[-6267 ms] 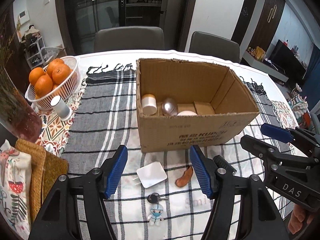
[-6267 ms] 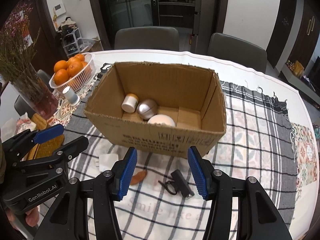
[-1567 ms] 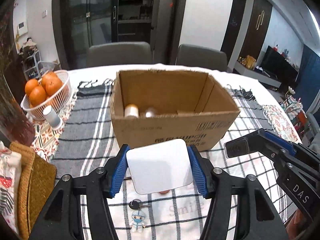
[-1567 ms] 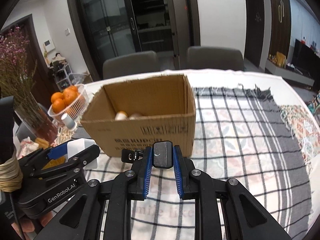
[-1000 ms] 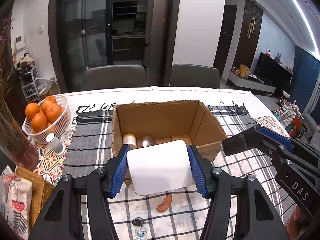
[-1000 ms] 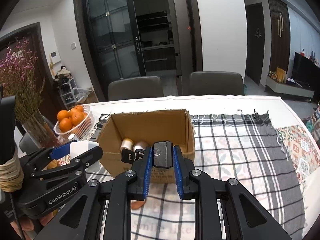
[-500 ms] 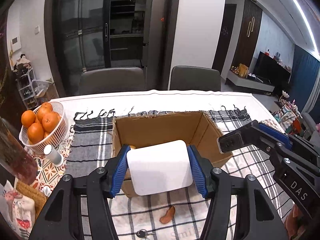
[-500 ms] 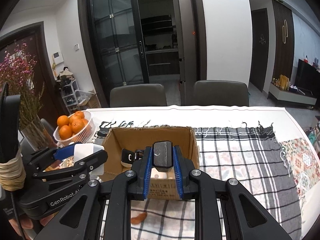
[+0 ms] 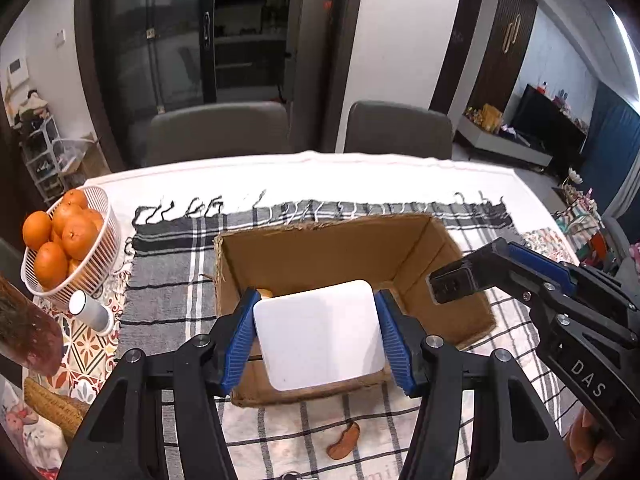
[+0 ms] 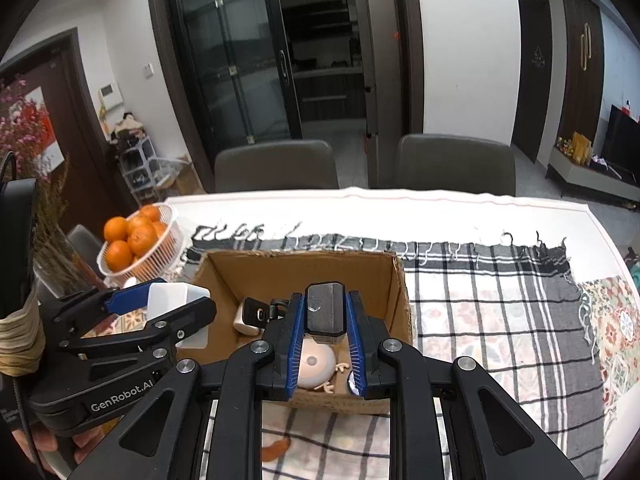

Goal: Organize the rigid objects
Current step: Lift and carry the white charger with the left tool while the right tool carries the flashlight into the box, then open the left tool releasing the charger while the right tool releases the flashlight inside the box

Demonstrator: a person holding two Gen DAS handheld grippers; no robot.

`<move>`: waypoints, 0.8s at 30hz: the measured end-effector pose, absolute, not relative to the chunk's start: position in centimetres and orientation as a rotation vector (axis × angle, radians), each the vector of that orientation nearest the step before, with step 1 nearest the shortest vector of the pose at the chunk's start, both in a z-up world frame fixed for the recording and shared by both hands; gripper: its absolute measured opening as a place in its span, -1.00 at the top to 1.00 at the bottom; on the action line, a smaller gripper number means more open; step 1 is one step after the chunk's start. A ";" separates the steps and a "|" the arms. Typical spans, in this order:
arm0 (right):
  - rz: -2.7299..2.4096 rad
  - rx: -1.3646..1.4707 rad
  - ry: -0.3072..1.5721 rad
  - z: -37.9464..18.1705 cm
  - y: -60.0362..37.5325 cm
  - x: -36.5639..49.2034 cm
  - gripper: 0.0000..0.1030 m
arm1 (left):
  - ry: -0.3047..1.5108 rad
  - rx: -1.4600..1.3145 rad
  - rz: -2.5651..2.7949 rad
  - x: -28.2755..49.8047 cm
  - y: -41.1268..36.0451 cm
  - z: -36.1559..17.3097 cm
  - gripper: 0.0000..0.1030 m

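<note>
The left gripper (image 9: 318, 338) was clamped on a white charger (image 9: 320, 336), its blue pads (image 9: 239, 338) pressed against the charger's two sides. It held the charger in the air over the near wall of the box (image 9: 320, 252). The right gripper (image 10: 325, 330) was closed on a black light (image 10: 325, 314), which stood upright between the pads, with a strap clip (also black) sticking out to its left. That light hung above the open box (image 10: 396, 300) as well.

On the checked cloth (image 9: 168, 296), in front of the box, lay a small brown piece (image 9: 344, 436), well apart from both grippers. Inside the box, on its floor, sat a round white puck (image 10: 318, 366) with a pale centre, and a cream jar (image 10: 245, 326) was partly hidden behind the clip. A small metallic thing near the right pad was too hidden to name.

Left of the box stood a white cylinder (image 9: 91, 312), just beside a white basket (image 9: 106, 240) of oranges (image 9: 78, 238). Beyond the table's far edge stood two grey chairs (image 9: 218, 132), and behind them dark glass doors (image 10: 236, 64).
</note>
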State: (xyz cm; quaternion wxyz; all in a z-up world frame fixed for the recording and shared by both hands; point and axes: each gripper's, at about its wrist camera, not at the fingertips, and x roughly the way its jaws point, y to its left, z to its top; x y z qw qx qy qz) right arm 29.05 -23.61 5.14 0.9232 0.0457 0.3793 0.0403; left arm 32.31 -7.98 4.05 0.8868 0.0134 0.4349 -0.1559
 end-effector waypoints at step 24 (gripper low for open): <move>0.088 0.038 1.038 -2.4 -23.6 33.3 0.57 | 1.127 0.121 -0.273 35.4 -9.3 -2.8 -0.11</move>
